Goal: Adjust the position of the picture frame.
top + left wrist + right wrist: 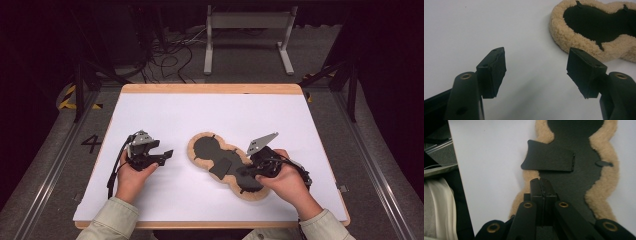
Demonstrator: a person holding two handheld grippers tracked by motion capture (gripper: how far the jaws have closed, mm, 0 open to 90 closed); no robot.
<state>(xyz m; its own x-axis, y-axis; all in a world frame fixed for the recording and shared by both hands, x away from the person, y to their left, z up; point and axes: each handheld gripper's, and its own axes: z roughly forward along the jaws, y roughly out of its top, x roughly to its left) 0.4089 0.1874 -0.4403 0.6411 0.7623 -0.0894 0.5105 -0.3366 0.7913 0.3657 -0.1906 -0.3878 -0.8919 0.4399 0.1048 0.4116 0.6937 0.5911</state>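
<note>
**Right claw pressed shut over the pad, left claw waiting wide**

I judge the work to be handling the fleece pad [227,165], a peanut-shaped piece with a tan woolly rim and a black inner face, lying flat near the middle of the white surface [175,115]. A black flap [547,158] lies across its waist, partly over the rim.

My right claw [242,172] sits over the near lobe of the pad. In the right gripper view its jaws are pressed together, tips over the black face just short of the flap. I cannot tell whether they pinch any fabric or merely rest on it.

My left claw [167,153] is spread wide with nothing between the jaws, low over bare surface, left of the pad and apart from it. In the left gripper view the woolly rim [564,35] lies just beyond the right jaw.

Next, I think, the left claw must come in on the rim while the right steadies or lifts its end. That calls for a low, level approach so the jaw slips under the fleece.
</note>
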